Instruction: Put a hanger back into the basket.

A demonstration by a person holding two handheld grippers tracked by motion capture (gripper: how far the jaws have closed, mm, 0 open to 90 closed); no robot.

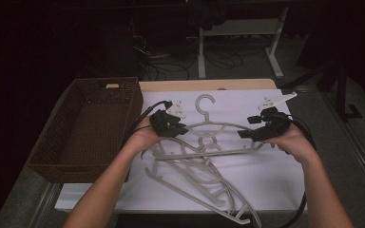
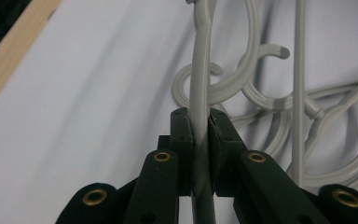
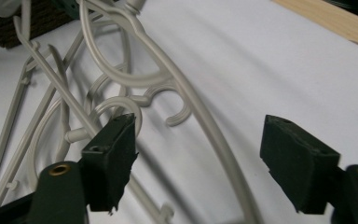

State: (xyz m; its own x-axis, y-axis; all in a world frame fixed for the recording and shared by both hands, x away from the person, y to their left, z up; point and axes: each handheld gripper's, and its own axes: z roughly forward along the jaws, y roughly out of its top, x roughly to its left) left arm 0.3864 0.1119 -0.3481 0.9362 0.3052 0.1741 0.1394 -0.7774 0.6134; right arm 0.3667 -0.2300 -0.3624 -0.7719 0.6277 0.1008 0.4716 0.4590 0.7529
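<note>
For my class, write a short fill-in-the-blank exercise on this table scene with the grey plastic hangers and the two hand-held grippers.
1. The left gripper is ____ on the shoulder bar of the top grey plastic hanger.
2. The right gripper has its jaws ____, with the hanger's arm between them.
3. The brown woven basket stands to the ____ of the hangers in the high view.
4. The hangers lie on a ____ cloth.

Missing words: shut; open; left; white

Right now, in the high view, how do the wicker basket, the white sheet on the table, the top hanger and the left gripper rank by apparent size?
1. White sheet, the widest spread.
2. Wicker basket, clearly smaller than the sheet.
3. Top hanger, long but thin.
4. Left gripper, smallest, shut on the hanger's arm.
</note>
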